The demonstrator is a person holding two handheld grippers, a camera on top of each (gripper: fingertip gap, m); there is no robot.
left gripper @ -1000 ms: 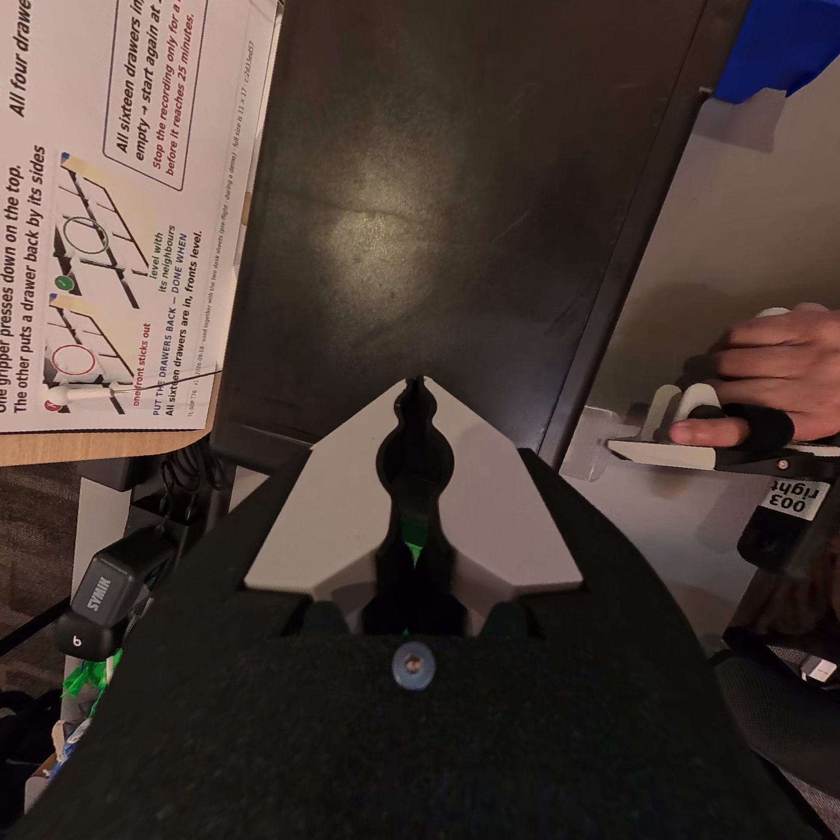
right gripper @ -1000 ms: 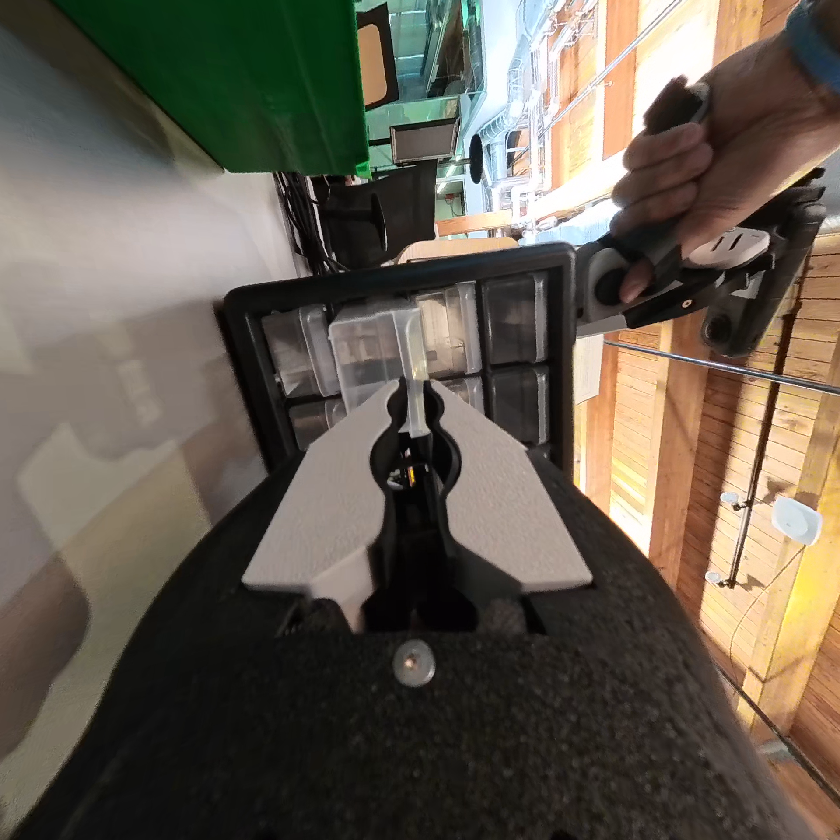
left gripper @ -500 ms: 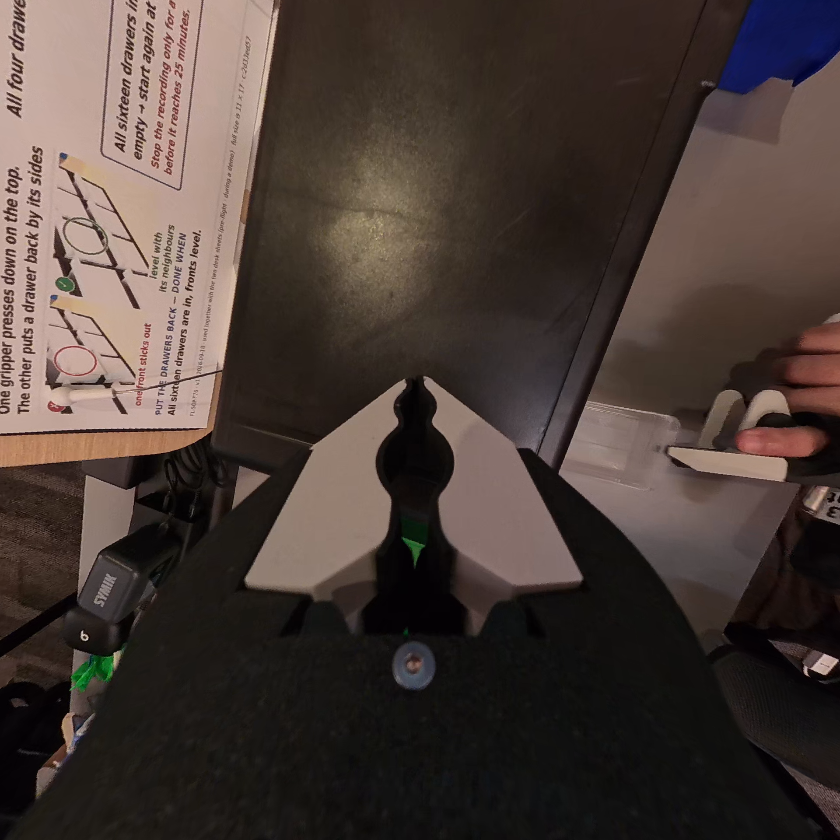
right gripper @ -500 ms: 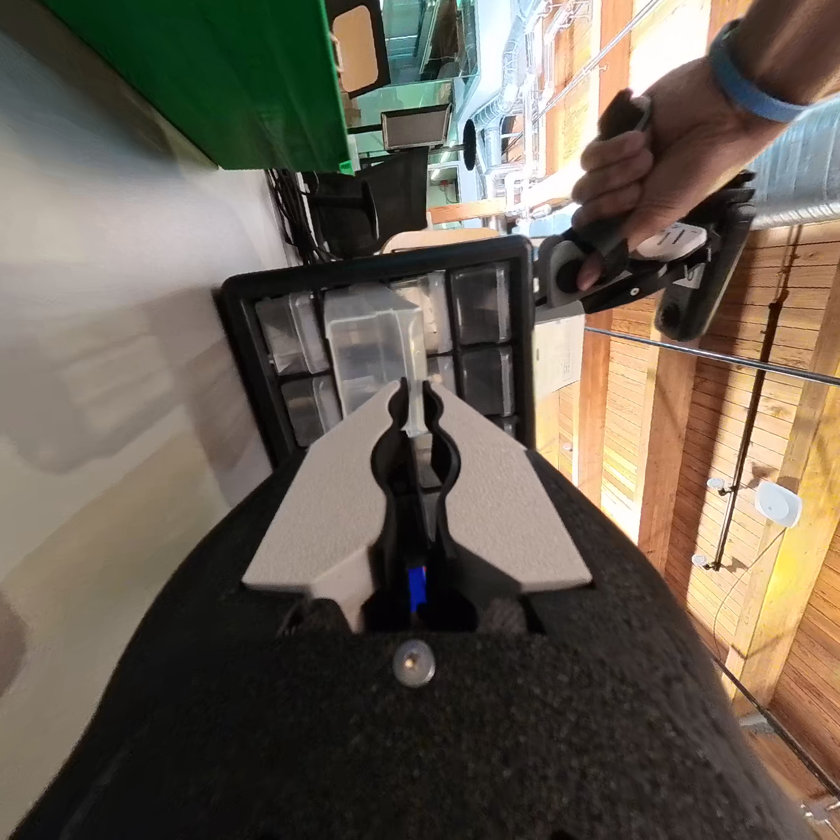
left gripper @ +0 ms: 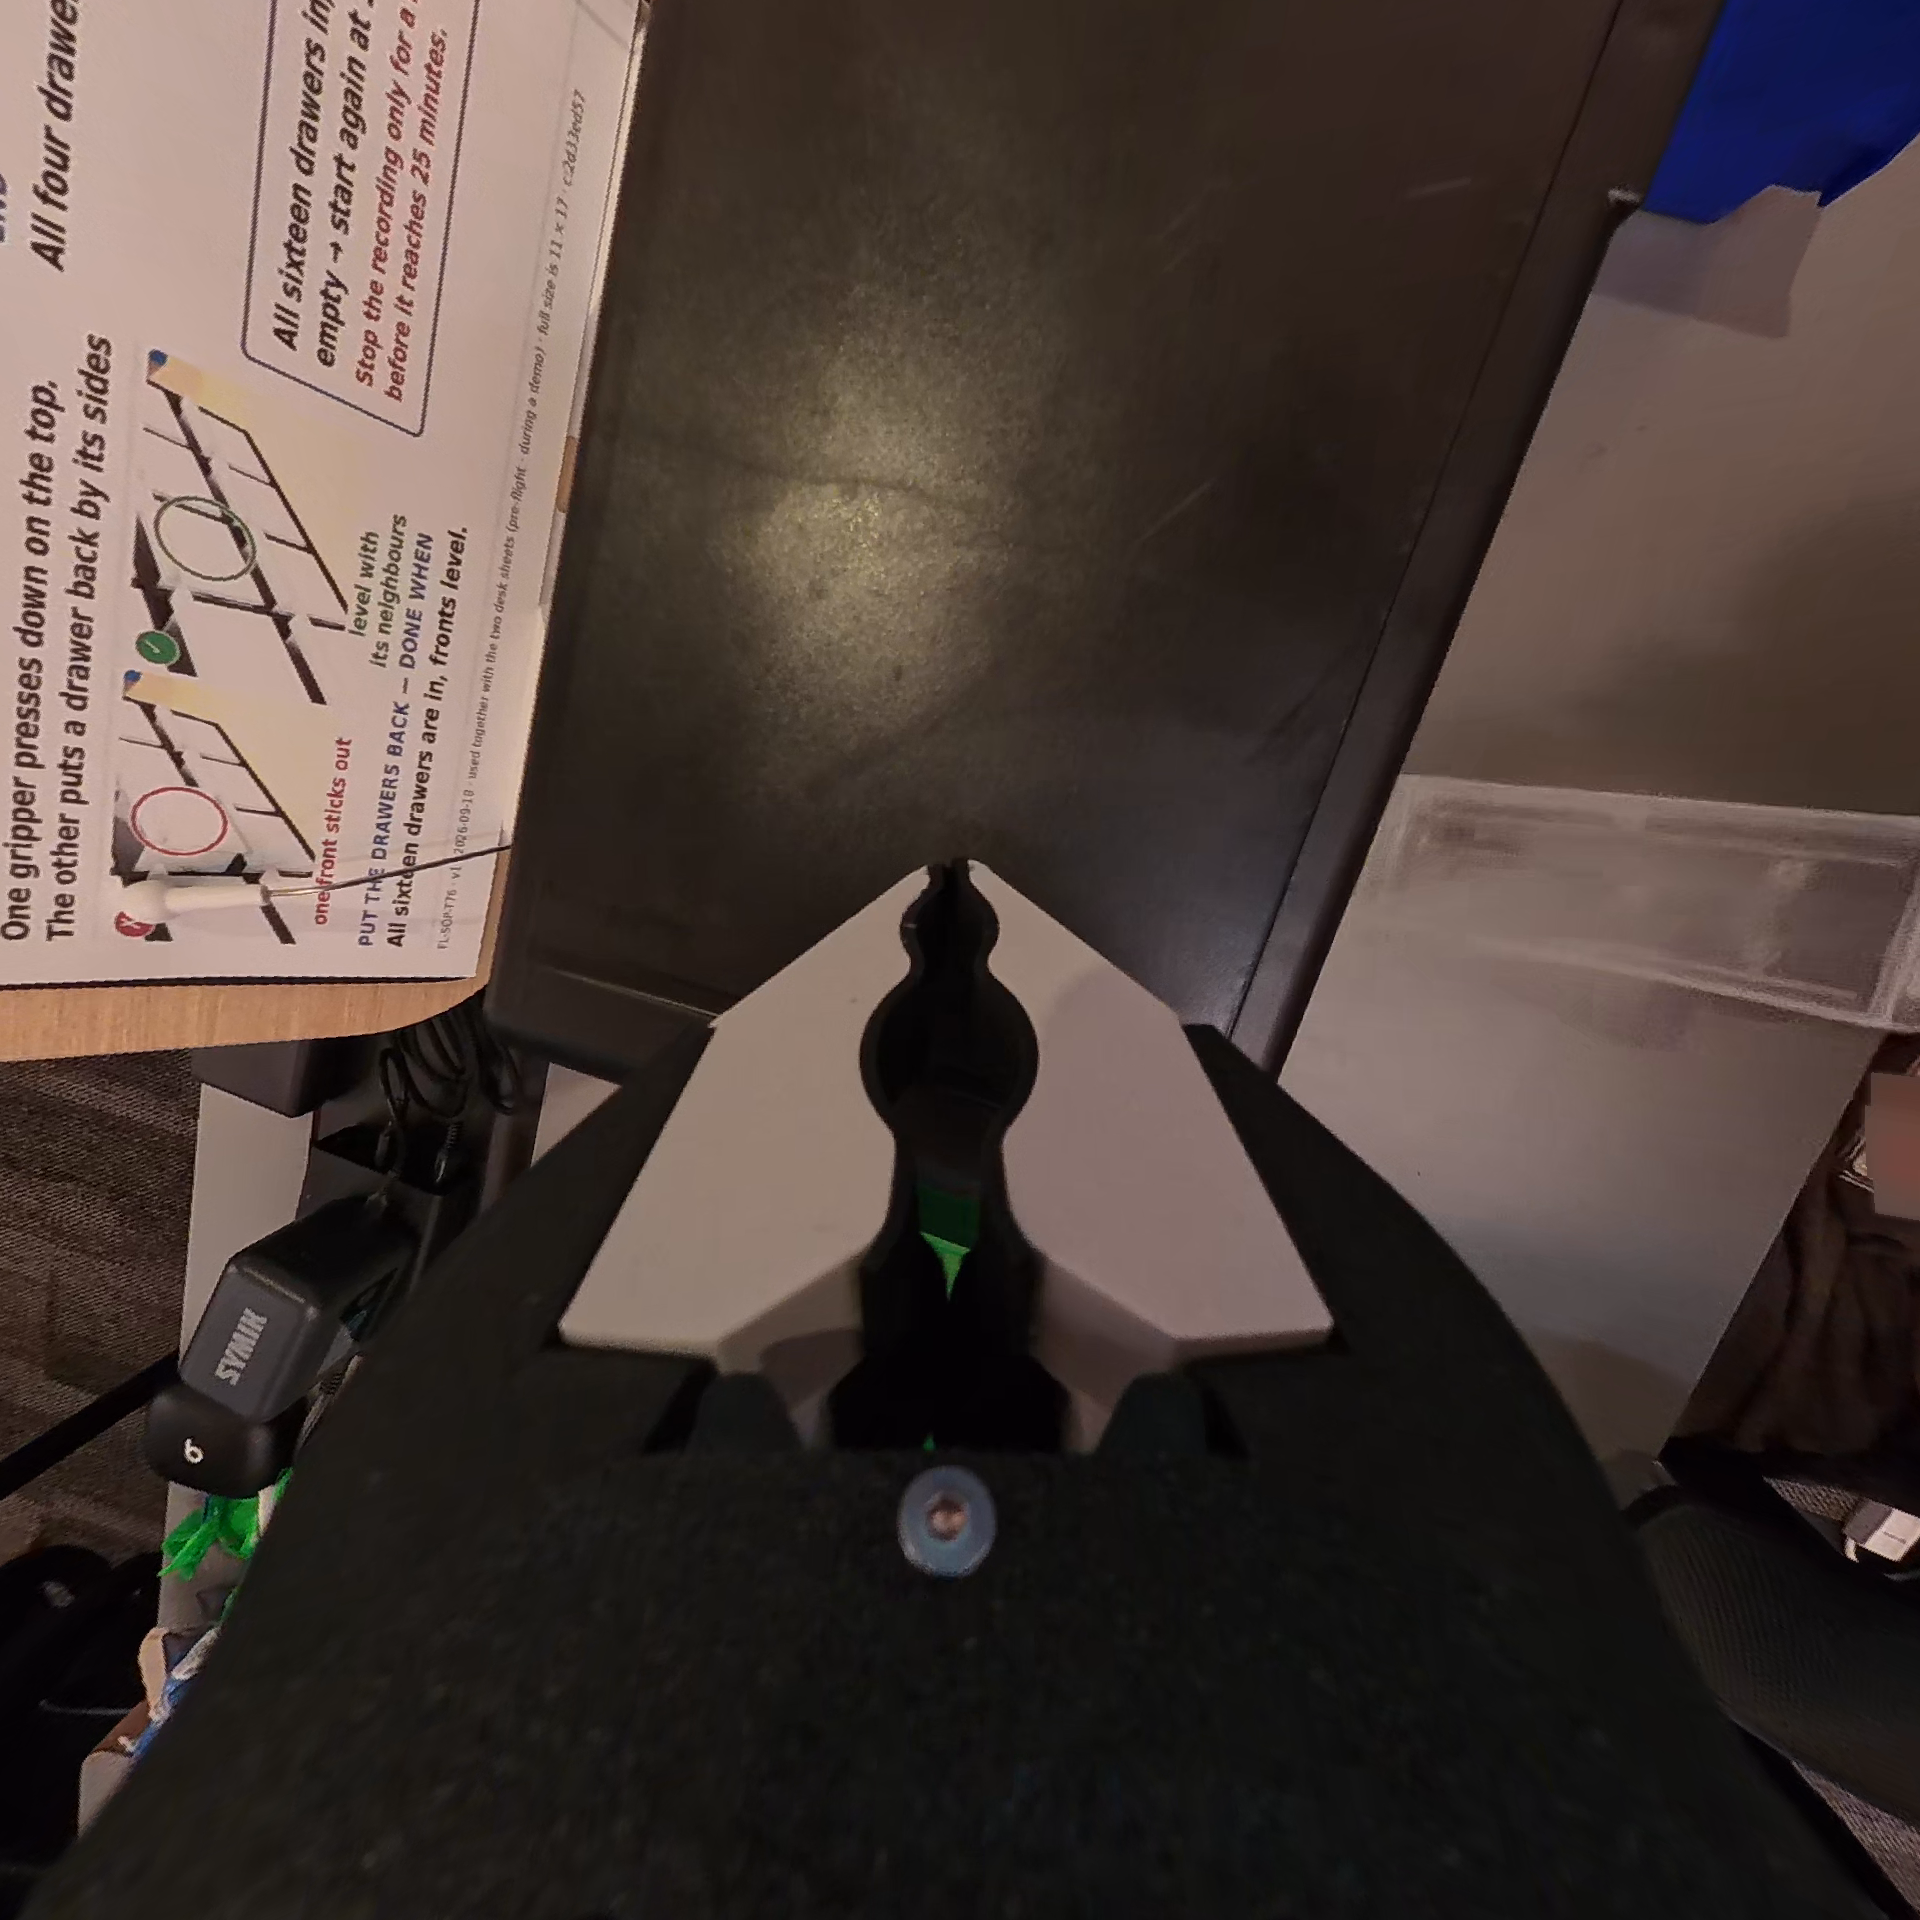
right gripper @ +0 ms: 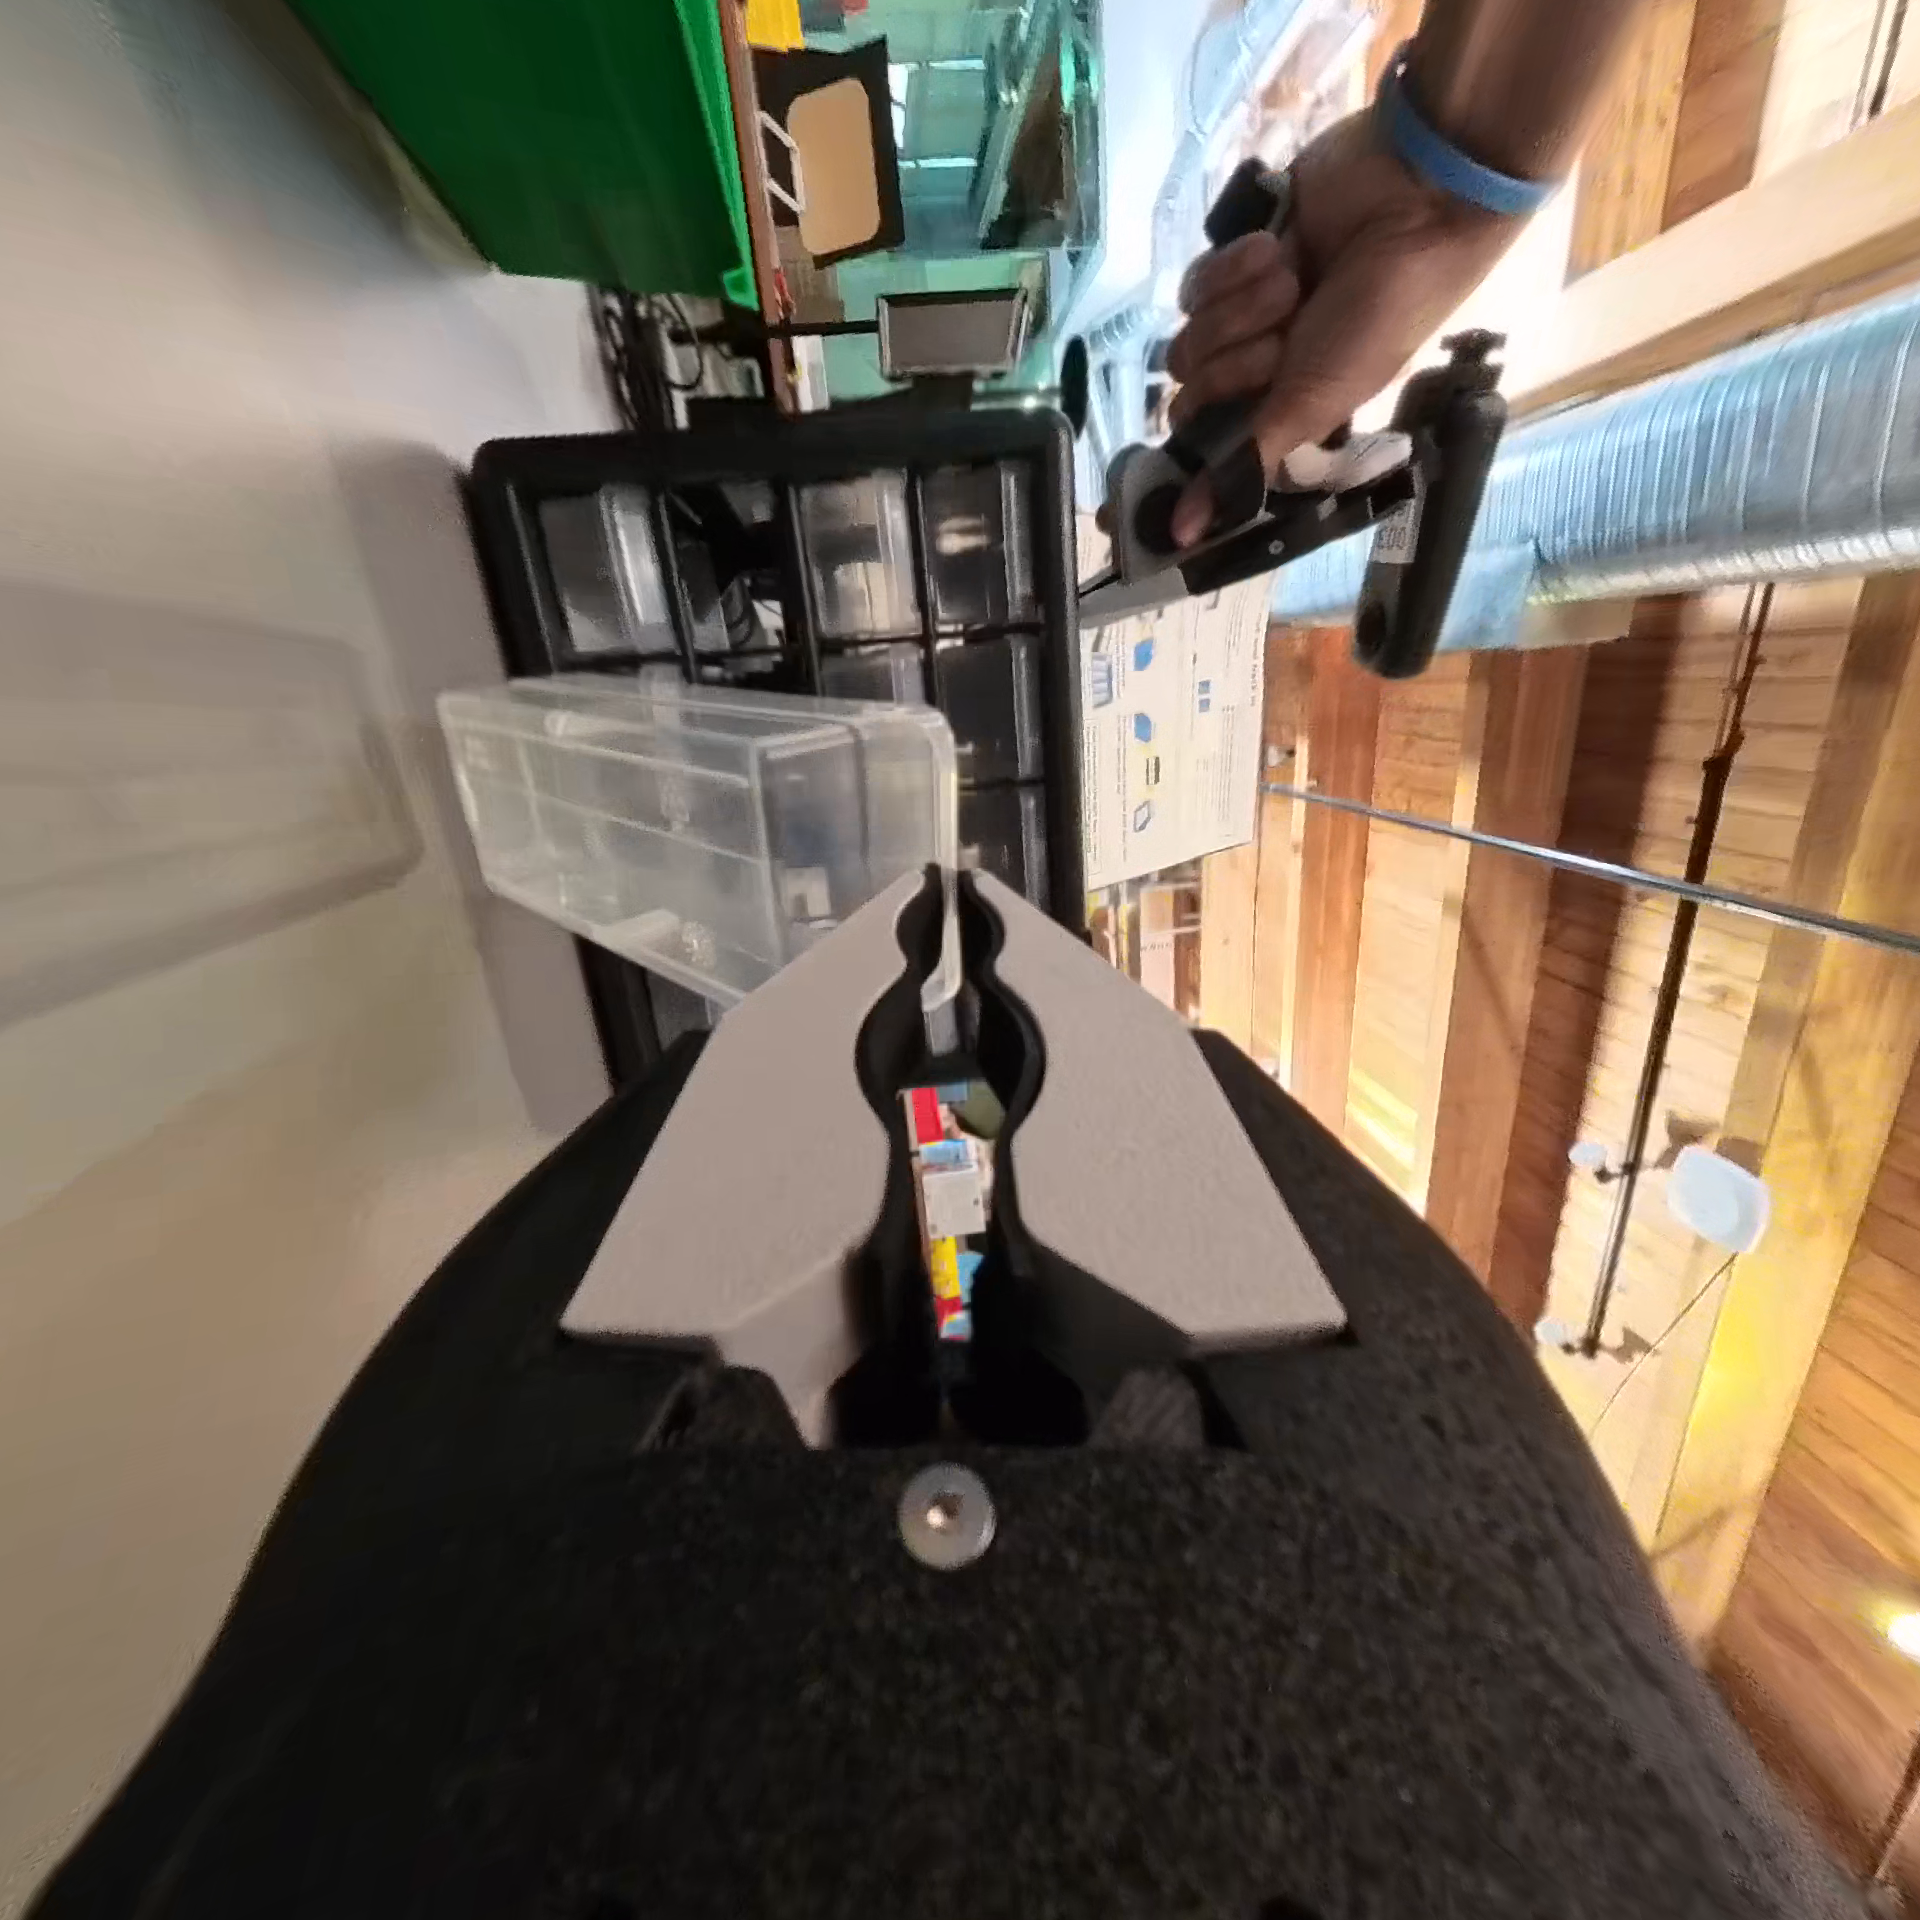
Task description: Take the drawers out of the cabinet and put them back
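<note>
The black cabinet [right gripper: 1055, 665] stands on the white table, its front facing the right wrist view, with clear drawers in most slots and one slot [right gripper: 717, 582] open. My right gripper [right gripper: 951, 878] is shut on the front tab of a clear plastic drawer [right gripper: 665, 821], held fully out of the cabinet and turned sideways. My left gripper [left gripper: 951, 868] is shut and empty, its tips pressed on the cabinet's black top [left gripper: 997, 416]. It also shows in the right wrist view [right gripper: 1195, 530], held by a hand. The drawer shows blurred in the left wrist view [left gripper: 1652, 904].
A printed instruction sheet [left gripper: 239, 499] lies on a wooden desk left of the cabinet. A green bin [right gripper: 582, 135] stands behind the cabinet. A blue object [left gripper: 1808, 94] sits at the far right. Cables and a black adapter [left gripper: 249, 1361] hang below the desk edge.
My right gripper has pulled the clear drawer all the way out of its slot and swung it sideways. The left gripper has stayed pressed on the cabinet top.
</note>
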